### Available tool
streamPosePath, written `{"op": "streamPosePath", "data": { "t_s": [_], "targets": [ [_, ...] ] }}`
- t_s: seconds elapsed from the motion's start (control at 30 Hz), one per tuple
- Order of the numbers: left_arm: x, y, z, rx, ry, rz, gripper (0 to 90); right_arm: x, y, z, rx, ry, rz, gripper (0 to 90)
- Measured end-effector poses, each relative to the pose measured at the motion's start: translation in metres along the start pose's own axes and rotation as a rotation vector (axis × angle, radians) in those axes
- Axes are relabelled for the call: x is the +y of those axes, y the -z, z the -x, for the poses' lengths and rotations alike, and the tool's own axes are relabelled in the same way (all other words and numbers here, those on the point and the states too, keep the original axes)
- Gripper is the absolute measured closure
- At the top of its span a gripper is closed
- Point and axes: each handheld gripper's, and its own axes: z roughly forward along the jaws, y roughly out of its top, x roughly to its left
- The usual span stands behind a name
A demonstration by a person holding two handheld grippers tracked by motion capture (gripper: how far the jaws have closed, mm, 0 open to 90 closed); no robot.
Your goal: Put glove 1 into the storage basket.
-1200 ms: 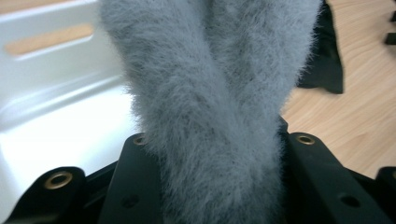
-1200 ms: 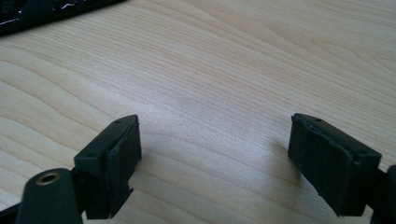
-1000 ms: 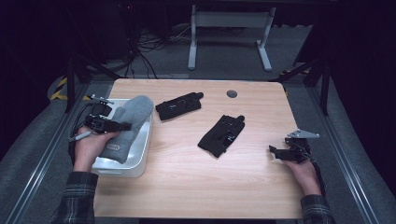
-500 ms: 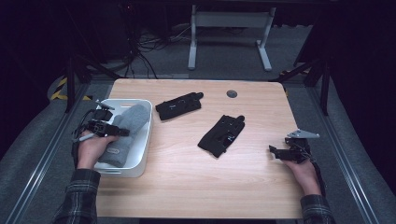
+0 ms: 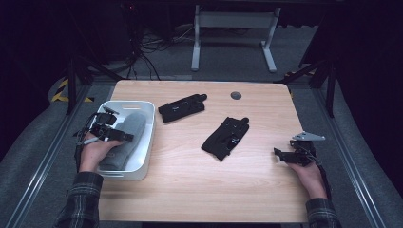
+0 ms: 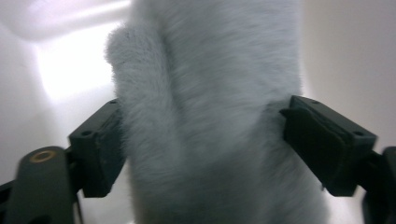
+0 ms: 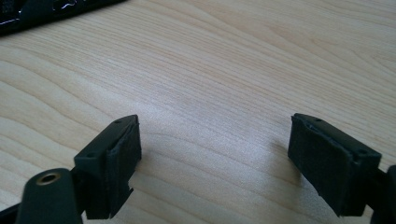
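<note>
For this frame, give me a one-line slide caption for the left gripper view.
Left gripper, jaws just opened, straddles the fuzzy grey glove inside the white bin.

A: What's different at the left of the high view?

B: The left gripper [image 5: 124,137] has come down into the white bin [image 5: 147,142]. A second ago it was raised over the bin's upper left corner, carrying the grey fuzzy glove [image 5: 127,137] clear of the rim.

A: And the glove itself?

B: It was bunched up high, sticking out above the bin's upper edge. Now it lies stretched along the bin's floor, running from upper right to lower left.

A: The jaws?

B: They have just been opening. In the left gripper view the glove [image 6: 210,121] sits between the spread pads, no longer squeezed.
</note>
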Motion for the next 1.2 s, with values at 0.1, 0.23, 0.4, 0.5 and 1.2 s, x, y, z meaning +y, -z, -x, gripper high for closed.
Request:
{"op": "streamPosePath", "data": {
  "t_s": [0.1,0.23,0.4,0.5,1.2],
  "targets": [
    [0.0,0.008,0.005,0.017,-0.015,0.026,15.2,0.0,0.0,0.0,0.0,-0.001,0.0,17.7],
    [0.002,0.022,0.015,0.009,-0.036,0.074,15.1,0.0,0.0,0.0,-0.001,-0.001,0.001,17.7],
    [0.009,0.039,0.047,-0.017,-0.121,0.14,15.1,0.0,0.0,0.0,-0.001,0.0,-0.001,17.6],
    [0.011,0.04,0.06,-0.045,-0.149,0.164,15.1,0.0,0.0,0.0,-0.001,-0.001,-0.001,17.6],
    [0.0,-0.006,0.176,-0.209,-0.373,0.218,15.7,0.0,0.0,-0.001,-0.015,-0.007,-0.004,15.1]
  ]
}}
